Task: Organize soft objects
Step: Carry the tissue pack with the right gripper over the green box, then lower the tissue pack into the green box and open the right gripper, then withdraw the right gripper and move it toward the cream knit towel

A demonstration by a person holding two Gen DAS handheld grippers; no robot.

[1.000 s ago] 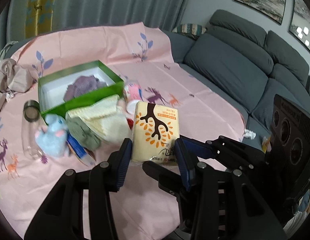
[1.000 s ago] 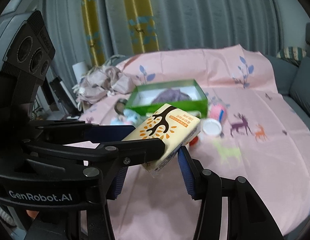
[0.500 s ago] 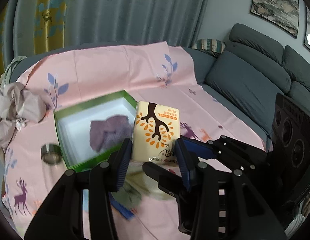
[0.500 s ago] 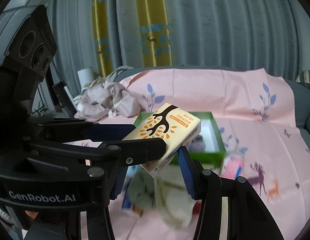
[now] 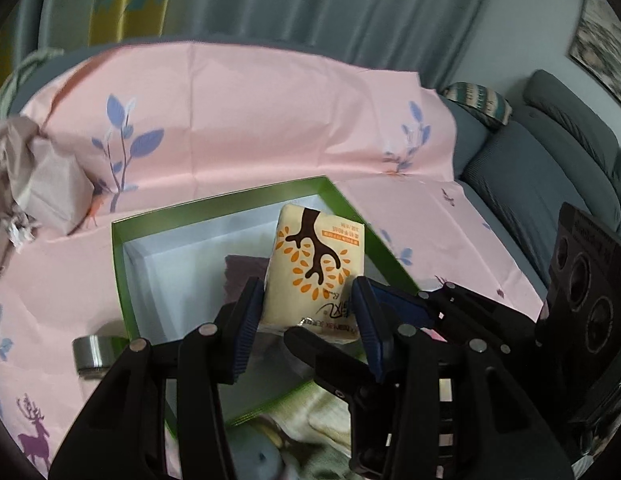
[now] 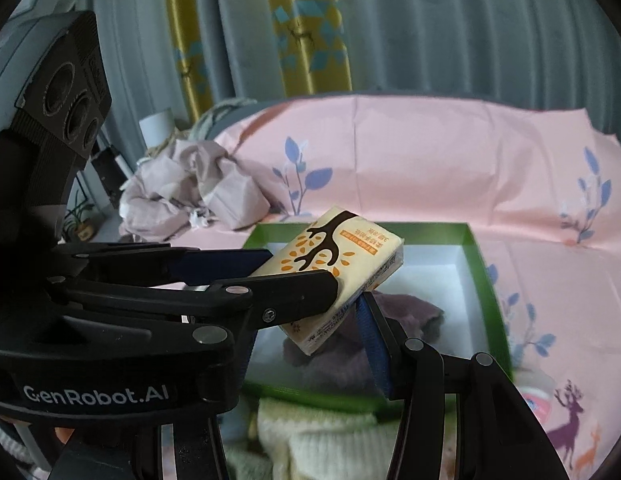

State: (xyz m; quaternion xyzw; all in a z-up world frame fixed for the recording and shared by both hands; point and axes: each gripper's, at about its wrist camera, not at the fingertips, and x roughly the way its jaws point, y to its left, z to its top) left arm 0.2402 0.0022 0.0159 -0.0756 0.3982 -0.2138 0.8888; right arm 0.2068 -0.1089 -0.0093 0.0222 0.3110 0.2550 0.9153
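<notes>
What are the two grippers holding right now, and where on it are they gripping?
Both hold one yellow tissue pack over the green box. The left gripper and the right gripper each clamp its near end, fingers on opposite faces.

both grippers (image 5: 306, 320) (image 6: 310, 308) clamped, angled downward.

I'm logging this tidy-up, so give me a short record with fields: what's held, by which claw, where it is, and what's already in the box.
held item: yellow tissue pack with a tree print
held by: left claw and right claw, both clamped on it
position: in the air above the green box
box contents: purple cloth
in front of box: cream knit item
</notes>
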